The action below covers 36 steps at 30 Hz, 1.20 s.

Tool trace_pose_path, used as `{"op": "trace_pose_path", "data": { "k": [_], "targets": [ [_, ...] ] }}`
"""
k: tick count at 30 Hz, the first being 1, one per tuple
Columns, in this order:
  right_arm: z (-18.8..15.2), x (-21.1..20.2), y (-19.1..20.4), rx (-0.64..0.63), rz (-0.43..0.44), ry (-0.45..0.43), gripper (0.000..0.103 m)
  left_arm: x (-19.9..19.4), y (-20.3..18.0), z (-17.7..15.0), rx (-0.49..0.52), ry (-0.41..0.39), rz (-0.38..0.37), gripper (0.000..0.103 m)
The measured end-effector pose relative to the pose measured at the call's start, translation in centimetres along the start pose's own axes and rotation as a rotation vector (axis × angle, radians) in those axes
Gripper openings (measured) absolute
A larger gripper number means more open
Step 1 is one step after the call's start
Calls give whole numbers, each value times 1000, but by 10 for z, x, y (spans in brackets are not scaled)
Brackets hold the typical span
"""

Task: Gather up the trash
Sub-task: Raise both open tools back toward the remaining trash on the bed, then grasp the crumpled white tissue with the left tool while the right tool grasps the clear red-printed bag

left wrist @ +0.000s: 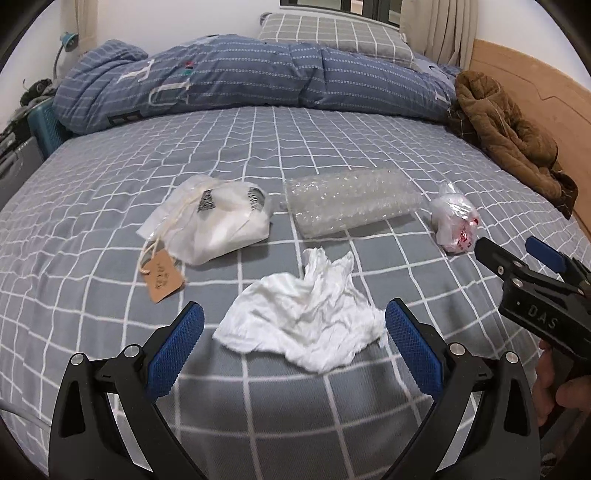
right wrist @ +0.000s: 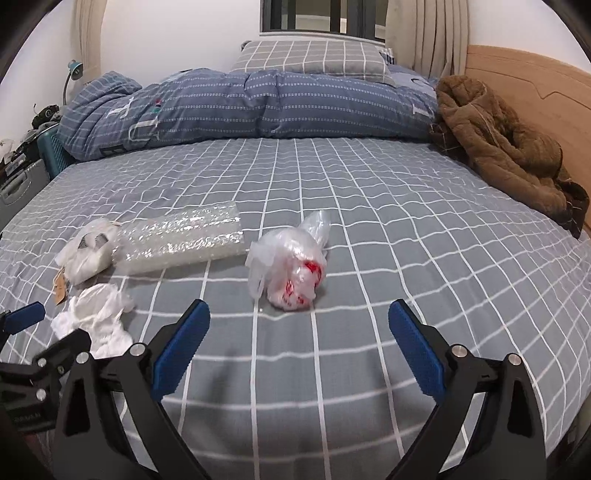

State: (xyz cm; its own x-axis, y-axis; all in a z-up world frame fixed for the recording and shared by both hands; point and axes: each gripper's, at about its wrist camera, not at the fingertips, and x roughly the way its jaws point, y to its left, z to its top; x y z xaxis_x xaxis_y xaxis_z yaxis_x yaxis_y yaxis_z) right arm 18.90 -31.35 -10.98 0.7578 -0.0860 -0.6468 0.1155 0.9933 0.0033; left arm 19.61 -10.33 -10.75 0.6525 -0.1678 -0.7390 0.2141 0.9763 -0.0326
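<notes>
A: Lining up two grabs, by the look of it. Left gripper is spread wide, the tissue lying between its pads, nothing pinched yet. Right gripper is also spread and empty, aimed at the bag just ahead of it.

B: How to do it cleanly?

A: My call: the tissue is flat and limp, so drop the left pads low to the sheet, straddle the crumpled ridge in the middle, then squeeze. Pinch too deep and you catch the sheet as well. For the bag, go for the bunched body, not the loose top, which would likely slip.

B: Count?

A: Four trash pieces on the bed: one tissue, one bag with red print, one bubble wrap, one white pouch with a brown tag. Pouch, wrap and bag sit in a row; the tissue is nearer the left gripper. Two grippers. No bin in view, so I can't tell where it all goes.

B: Other stuff?

A: One quilt, one pillow, one brown coat, all well apart from the trash.
</notes>
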Motion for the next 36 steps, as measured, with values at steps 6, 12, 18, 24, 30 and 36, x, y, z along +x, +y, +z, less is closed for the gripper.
{"op": "trace_pose_path", "data": {
  "k": [6,12,18,24,30,36],
  "targets": [
    [13,20,3,-23,-5,10,92,18,-3,7,0,28,-12,97],
    [25,38,7,-32,4,29,88,34,-7,8,9,63,-9,92],
    [33,51,7,-24,14,48,82,45,-10,6,22,97,0,78],
    [35,62,5,-14,21,76,71,47,-9,4,26,102,2,61],
    [33,70,7,-20,27,105,57,46,-4,4,8,106,-15,40],
    [30,68,5,-19,27,106,49,42,3,5,-23,111,-46,19]
  ]
}}
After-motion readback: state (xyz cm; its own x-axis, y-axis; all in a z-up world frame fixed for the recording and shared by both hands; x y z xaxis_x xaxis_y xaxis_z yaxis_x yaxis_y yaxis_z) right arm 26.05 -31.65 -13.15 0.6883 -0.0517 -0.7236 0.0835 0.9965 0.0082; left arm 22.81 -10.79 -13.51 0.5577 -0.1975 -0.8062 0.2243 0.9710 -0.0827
